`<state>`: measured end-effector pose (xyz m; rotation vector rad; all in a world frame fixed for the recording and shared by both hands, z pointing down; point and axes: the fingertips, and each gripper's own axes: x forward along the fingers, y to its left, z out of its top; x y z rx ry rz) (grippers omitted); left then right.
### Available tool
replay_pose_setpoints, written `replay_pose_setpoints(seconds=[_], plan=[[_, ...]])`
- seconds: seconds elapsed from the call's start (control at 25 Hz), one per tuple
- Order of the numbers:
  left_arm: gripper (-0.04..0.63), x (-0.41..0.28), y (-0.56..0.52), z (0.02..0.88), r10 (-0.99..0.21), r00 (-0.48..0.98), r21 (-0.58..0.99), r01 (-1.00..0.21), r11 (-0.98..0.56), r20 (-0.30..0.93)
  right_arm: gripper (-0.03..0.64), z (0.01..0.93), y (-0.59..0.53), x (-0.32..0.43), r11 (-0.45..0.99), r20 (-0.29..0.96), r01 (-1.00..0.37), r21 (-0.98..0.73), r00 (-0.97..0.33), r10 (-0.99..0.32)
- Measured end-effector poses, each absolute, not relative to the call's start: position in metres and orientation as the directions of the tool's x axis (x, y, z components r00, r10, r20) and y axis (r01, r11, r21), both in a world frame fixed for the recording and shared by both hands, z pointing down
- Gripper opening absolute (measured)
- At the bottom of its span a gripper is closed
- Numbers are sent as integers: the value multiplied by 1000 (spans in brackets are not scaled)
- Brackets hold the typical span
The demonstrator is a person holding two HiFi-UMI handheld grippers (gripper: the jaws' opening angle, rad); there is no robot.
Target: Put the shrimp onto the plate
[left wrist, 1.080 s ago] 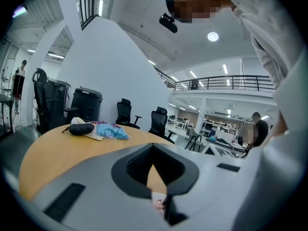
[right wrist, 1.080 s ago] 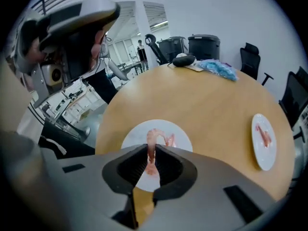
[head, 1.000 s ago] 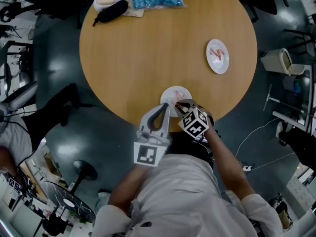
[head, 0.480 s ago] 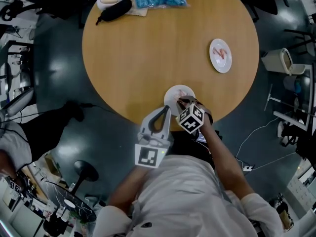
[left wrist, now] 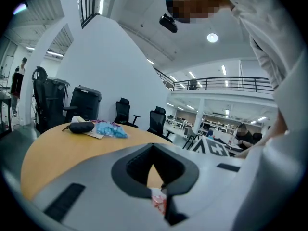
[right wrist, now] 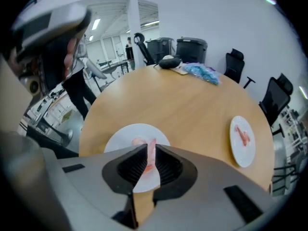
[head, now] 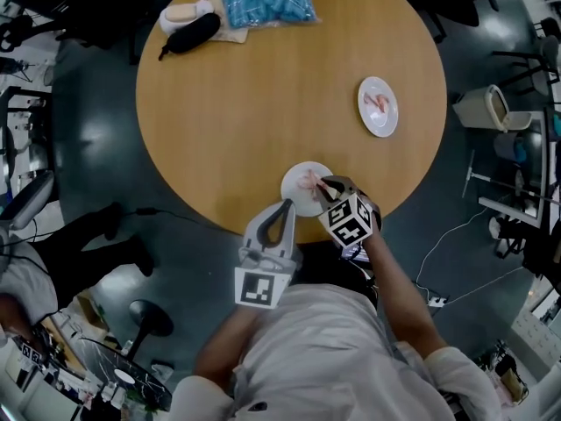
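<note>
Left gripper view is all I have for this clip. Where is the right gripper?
Observer: The right gripper is above the near plate, at the edge of the table.
Operator: Is anything in it?
Observer: A shrimp stands between its jaws and fills the gap. The jaws have just been opening.
Operator: Is there another plate?
Observer: Yes, a far plate on the table's right side, with a second shrimp lying on it.
</note>
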<state>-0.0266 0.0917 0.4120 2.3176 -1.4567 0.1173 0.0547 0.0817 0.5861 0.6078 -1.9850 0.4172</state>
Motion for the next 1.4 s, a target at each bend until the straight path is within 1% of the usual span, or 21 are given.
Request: replay_pose_setpoints(seconds=[0.08, 0.2, 0.36, 0.52, 0.72, 0.84, 0.92, 1.04, 1.2, 1.4], plan=[[8, -25, 90, 412, -845, 454, 276, -882, -381, 284, 41, 577, 51, 84, 785, 875, -619, 7, -376, -304], [8, -23, 89, 415, -842, 451, 272, -885, -378, 297, 18, 575, 2, 138, 746, 881, -659, 92, -295, -370], [8, -17, 83, 421, -833, 458, 267, -883, -386, 310, 17, 584, -57, 200, 662, 890, -740, 121, -215, -403], [8, -8, 76, 424, -824, 463, 276, -880, -386, 327, 17, 596, -95, 237, 597, 893, -790, 140, -160, -422], [8, 0, 62, 425, -825, 459, 274, -883, -382, 330, 23, 616, -118, 252, 558, 909, -819, 135, -122, -398], [8, 3, 55, 425, -824, 456, 277, -884, -377, 337, 35, 619, -128, 253, 547, 907, -828, 126, -127, -401], [8, 2, 52, 426, -826, 452, 280, -885, -371, 337, 56, 619, -133, 251, 557, 910, -821, 123, -132, -394], [8, 1, 48, 428, -828, 447, 282, -888, -364, 338, 66, 626, -136, 247, 589, 926, -799, 122, -122, -357], [8, 2, 46, 428, -828, 445, 282, -889, -362, 341, 66, 632, -136, 250, 606, 946, -787, 118, -98, -310], [8, 0, 46, 428, -832, 441, 283, -890, -357, 336, 49, 633, -135, 247, 612, 950, -783, 108, -100, -296]])
